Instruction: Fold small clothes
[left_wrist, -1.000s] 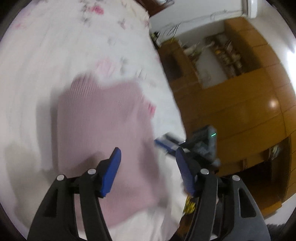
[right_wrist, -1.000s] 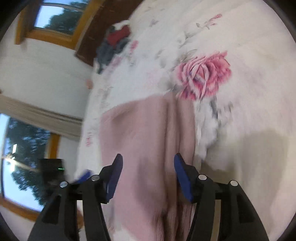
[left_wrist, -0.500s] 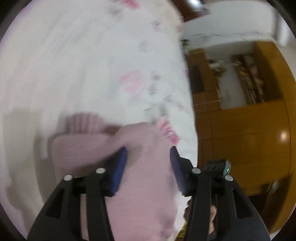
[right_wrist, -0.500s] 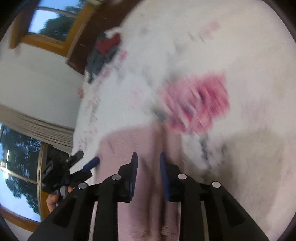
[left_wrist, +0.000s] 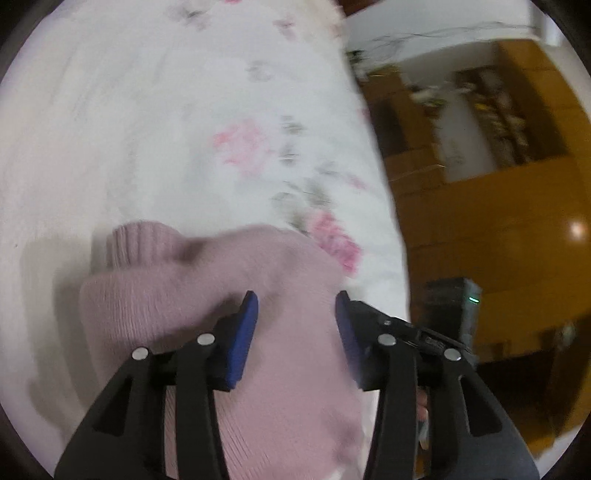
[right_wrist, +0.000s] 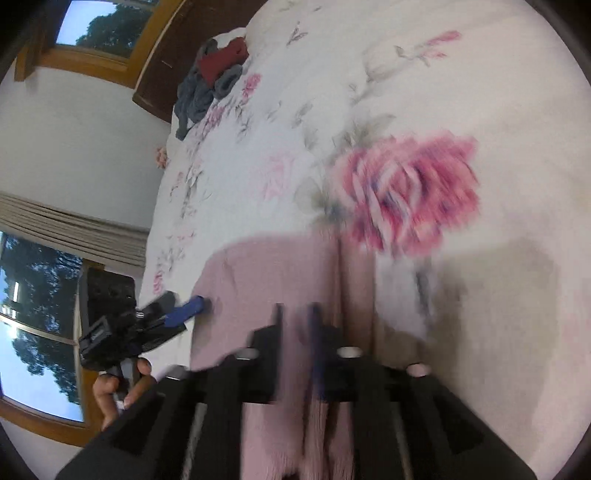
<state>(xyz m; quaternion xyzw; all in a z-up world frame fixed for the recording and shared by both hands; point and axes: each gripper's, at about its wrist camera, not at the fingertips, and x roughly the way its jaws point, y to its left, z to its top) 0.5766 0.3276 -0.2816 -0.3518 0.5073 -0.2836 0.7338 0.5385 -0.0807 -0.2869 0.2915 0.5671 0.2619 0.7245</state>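
- Two grippers work a pink sweater (left_wrist: 280, 354) lying on the floral bedspread (left_wrist: 166, 122).
- Left gripper (left_wrist: 295, 325): jaws wide apart over the knit, gripping nothing.
- Right gripper (right_wrist: 295, 332): jaws narrowed onto a sweater fold; blurred.

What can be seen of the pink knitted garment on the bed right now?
The pale pink ribbed-knit garment lies on the white floral bedspread, partly folded, with a ribbed cuff poking out at its far left edge. A lengthwise crease runs along its right side in the right wrist view. The left hand-held gripper is open over it; the right hand-held gripper looks nearly closed on the fabric, though blur hides the contact.
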